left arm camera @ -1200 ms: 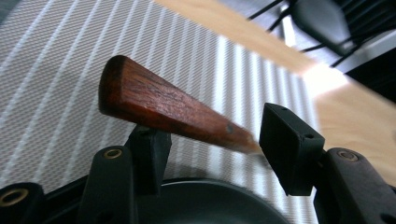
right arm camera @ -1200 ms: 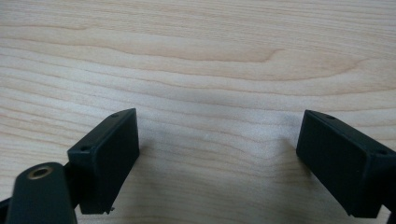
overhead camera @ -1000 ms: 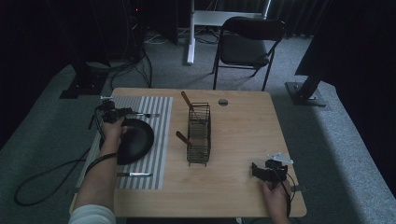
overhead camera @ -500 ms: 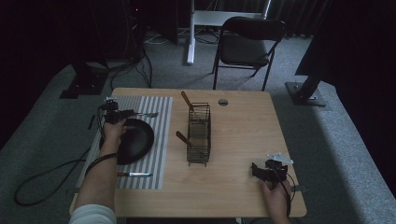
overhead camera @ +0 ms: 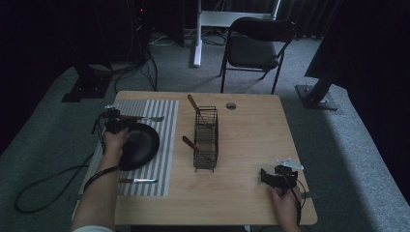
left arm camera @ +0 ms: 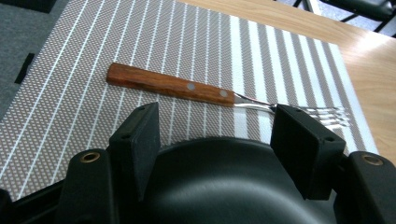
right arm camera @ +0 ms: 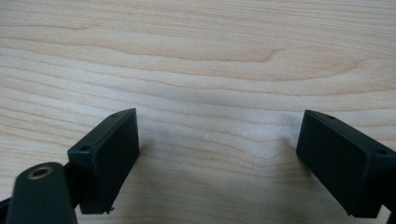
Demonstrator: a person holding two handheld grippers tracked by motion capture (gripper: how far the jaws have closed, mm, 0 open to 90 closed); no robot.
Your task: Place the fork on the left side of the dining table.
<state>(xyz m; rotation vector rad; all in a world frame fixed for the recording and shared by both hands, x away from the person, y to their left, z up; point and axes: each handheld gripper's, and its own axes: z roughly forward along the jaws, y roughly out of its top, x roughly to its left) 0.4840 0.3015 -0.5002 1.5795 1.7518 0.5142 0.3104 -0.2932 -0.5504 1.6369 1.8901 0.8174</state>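
Backed off the fork (left arm camera: 187,88) a bit since before, left gripper (overhead camera: 114,125) jaws just opening, empty, hovering over plate (overhead camera: 140,145) beside fork. Right gripper (overhead camera: 276,177) parked wide open, far from fork.

A wire basket (overhead camera: 206,137) mid-table — a knife (overhead camera: 138,181) on the mat's near edge.

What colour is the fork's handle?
Reddish-brown wood with metal rivets on the fork, clearest in the left gripper view.
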